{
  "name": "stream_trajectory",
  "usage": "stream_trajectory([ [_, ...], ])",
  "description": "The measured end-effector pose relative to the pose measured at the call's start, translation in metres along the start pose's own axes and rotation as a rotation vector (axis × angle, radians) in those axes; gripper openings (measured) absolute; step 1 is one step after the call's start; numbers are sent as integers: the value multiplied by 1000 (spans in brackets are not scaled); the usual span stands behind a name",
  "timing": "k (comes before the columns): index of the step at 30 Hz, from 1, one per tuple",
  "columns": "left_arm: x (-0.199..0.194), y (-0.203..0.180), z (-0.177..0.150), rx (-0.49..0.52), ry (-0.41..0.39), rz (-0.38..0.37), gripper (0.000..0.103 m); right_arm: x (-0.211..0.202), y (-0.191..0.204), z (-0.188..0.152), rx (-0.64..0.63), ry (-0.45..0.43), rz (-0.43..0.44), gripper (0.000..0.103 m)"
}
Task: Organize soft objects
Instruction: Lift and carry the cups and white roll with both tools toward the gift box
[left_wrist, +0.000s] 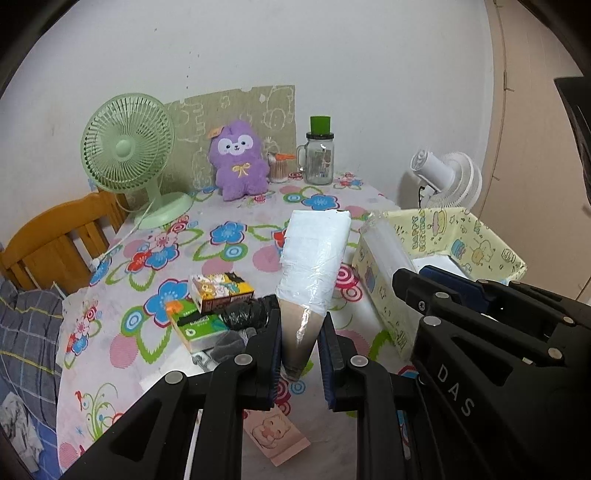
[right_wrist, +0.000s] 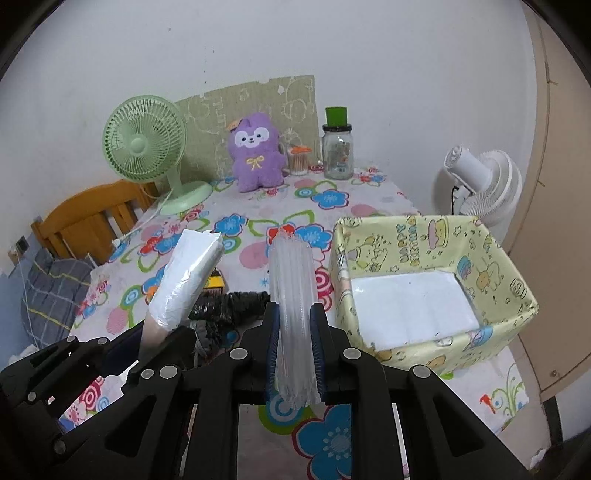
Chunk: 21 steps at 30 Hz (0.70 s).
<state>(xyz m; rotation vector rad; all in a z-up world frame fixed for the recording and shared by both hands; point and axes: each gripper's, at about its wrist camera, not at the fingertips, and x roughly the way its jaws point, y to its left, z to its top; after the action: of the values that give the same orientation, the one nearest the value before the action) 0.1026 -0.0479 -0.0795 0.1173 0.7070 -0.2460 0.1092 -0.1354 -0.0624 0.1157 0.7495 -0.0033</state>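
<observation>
My left gripper (left_wrist: 300, 347) is shut on a soft packet wrapped in white tape and clear film (left_wrist: 314, 254), lifted above the flowered tablecloth; the same packet (right_wrist: 192, 277) shows at the left of the right wrist view. My right gripper (right_wrist: 293, 350) is shut on a clear air-cushion pack (right_wrist: 293, 288), also held off the table. The right gripper's arm (left_wrist: 491, 325) crosses the left wrist view at right. A yellow patterned box (right_wrist: 436, 236) stands to the right with a white pad (right_wrist: 410, 306) inside. A purple plush toy (left_wrist: 240, 158) sits at the back by the wall.
A green fan (left_wrist: 129, 147), a glass jar with a green lid (left_wrist: 319, 155) and a cotton-swab tub (left_wrist: 279, 168) stand at the back. Small cartons (left_wrist: 219, 288), a green tissue pack (left_wrist: 201, 328) and a black bundle (left_wrist: 243, 314) lie near the front. A white fan (right_wrist: 484, 181) stands beyond the box, a wooden chair (left_wrist: 55, 240) at left.
</observation>
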Motion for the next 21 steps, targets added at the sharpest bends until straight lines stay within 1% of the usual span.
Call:
stream_trajectory([
  [12, -11, -18, 27, 25, -54, -7, 17, -16, -20, 25, 15, -50, -15, 20],
  [21, -3, -40, 44, 41, -62, -31, 17, -14, -48, 38, 30, -52, -44, 20],
])
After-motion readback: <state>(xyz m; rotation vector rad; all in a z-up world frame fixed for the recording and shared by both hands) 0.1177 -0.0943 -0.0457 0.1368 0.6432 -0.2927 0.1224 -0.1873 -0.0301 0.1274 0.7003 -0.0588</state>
